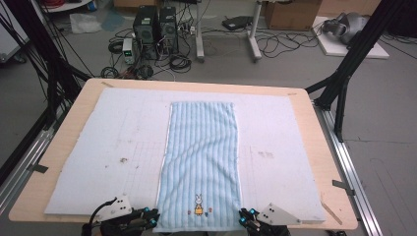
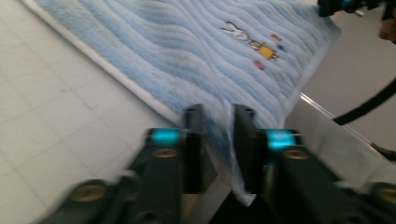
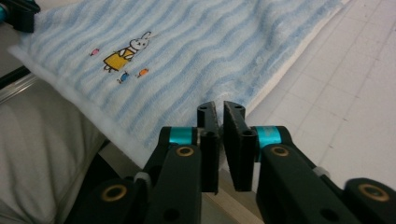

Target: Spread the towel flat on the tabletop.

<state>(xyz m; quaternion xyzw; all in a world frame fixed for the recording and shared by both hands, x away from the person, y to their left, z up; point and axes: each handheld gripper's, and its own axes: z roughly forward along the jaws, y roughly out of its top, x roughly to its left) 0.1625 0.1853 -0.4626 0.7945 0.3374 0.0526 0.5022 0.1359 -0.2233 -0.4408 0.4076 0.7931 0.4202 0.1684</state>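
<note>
A light blue striped towel (image 1: pixel 201 157) lies flat and lengthwise on the white mat, its rabbit picture (image 1: pixel 198 204) at the near end. My left gripper (image 1: pixel 153 216) is at the towel's near left corner. In the left gripper view the jaws (image 2: pixel 218 112) stand a little apart, and the towel (image 2: pixel 187 46) edge hangs loose between them. My right gripper (image 1: pixel 243 216) is at the near right corner. In the right gripper view its jaws (image 3: pixel 220 106) show a narrow gap right at the towel (image 3: pixel 187 56) edge, with nothing seen in the gap.
A white gridded mat (image 1: pixel 123 137) covers most of the wooden table (image 1: pixel 324 147). Black frame posts (image 1: pixel 354 54) stand at both sides. Computers and cables (image 1: pixel 155 29) sit on the floor beyond the far edge.
</note>
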